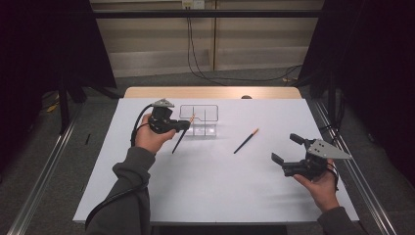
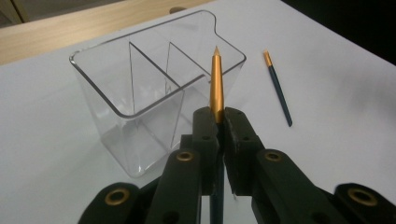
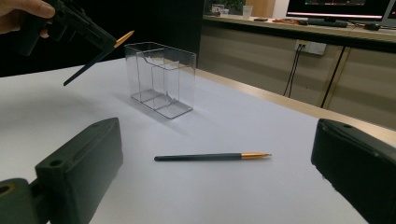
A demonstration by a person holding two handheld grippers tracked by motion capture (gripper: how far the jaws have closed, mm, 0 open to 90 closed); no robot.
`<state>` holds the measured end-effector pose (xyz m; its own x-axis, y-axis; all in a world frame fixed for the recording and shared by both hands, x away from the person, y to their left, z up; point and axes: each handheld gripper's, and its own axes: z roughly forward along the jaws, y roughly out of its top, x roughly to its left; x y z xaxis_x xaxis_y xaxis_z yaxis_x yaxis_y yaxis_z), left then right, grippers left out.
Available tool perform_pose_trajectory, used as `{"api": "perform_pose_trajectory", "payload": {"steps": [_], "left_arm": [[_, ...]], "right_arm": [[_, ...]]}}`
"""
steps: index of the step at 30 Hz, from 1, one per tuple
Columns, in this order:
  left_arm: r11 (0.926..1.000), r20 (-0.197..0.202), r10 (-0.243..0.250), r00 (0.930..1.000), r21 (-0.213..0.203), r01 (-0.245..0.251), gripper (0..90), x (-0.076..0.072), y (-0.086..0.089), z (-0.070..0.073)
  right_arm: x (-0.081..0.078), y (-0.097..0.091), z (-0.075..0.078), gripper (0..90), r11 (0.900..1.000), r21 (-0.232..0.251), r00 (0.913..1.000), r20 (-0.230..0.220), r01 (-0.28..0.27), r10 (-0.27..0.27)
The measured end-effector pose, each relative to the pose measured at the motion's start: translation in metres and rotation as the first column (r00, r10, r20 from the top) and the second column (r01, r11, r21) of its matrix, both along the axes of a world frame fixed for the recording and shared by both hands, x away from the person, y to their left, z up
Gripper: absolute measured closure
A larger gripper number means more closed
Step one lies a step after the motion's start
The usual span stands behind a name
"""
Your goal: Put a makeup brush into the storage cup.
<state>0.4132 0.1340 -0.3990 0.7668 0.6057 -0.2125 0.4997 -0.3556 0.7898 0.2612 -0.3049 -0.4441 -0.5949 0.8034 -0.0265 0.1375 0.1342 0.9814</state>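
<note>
clear organizer [image 2: 140, 121]: empty | left gripper [image 2: 219, 122]: clenching pen [image 2: 216, 84] | right gripper [image 3: 210, 186]: released

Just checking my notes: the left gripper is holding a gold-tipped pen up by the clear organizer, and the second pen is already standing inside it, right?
Not quite. The second pen lies flat on the table, apart from the clear organizer, as the right gripper view shows. The rest holds: the left gripper grips a gold-tipped pen by the organizer.
</note>
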Motion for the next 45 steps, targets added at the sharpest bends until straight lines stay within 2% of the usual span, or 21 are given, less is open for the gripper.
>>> {"api": "perform_pose_trajectory", "payload": {"steps": [8,18,19,25,31,35,37,38,40,43,45], "left_arm": [[0.998,0.037,0.021,0.9991,-0.06,-0.019,84.0,0.0,0.001,0.003],[0.9932,0.086,0.054,0.9949,-0.107,-0.044,84.0,-0.002,0.0,0.007],[0.9909,0.084,0.052,0.9951,-0.129,-0.04,84.0,-0.002,0.0,0.007],[0.9843,0.121,0.073,0.99,-0.169,-0.052,84.0,-0.003,0.0,0.008],[0.9812,0.157,0.091,0.9835,-0.183,-0.061,84.0,-0.004,-0.001,0.01],[0.9749,0.162,0.109,0.9808,-0.21,-0.074,84.0,-0.005,-0.002,0.011],[0.9745,0.161,0.105,0.9813,-0.213,-0.069,84.0,-0.004,-0.003,0.011],[0.9709,0.167,0.099,0.981,-0.232,-0.059,84.0,-0.004,-0.003,0.01],[0.9677,0.168,0.106,0.9801,-0.244,-0.063,84.0,-0.004,-0.004,0.011],[0.9639,0.182,0.128,0.975,-0.254,-0.079,84.0,-0.005,-0.006,0.013],[0.9622,0.187,0.116,0.9755,-0.265,-0.063,84.0,-0.004,-0.005,0.013]], "right_arm": [[0.0,0.0,0.0,1.5,1.0,0.002,1.0,0.001,0.002,-0.002],[0.0,0.0,0.0,1.5,1.0,0.004,1.0,0.001,0.003,-0.003],[0.0,0.0,0.0,1.5,1.0,0.003,1.0,0.003,0.001,-0.001],[0.0,-0.001,0.0,1.4,1.0,0.003,1.0,0.003,-0.001,0.001],[0.0,0.0,0.0,1.4,1.0,0.005,1.0,0.001,0.0,0.0],[0.0,0.0,0.0,1.1,1.0,0.001,1.0,0.005,-0.004,0.004],[0.0,0.001,0.0,1.1,0.9999,-0.006,0.9999,0.007,-0.011,0.011],[0.0,0.001,0.0,1.1,0.9999,-0.009,0.9999,0.006,-0.012,0.012],[0.0,0.002,0.0,1.1,0.9999,-0.01,0.9999,0.007,-0.013,0.013],[0.0,0.002,0.0,1.0,0.9998,-0.01,0.9999,0.005,-0.015,0.015],[0.0,0.002,0.0,0.9,0.9999,-0.008,0.9999,0.005,-0.013,0.013]]}}
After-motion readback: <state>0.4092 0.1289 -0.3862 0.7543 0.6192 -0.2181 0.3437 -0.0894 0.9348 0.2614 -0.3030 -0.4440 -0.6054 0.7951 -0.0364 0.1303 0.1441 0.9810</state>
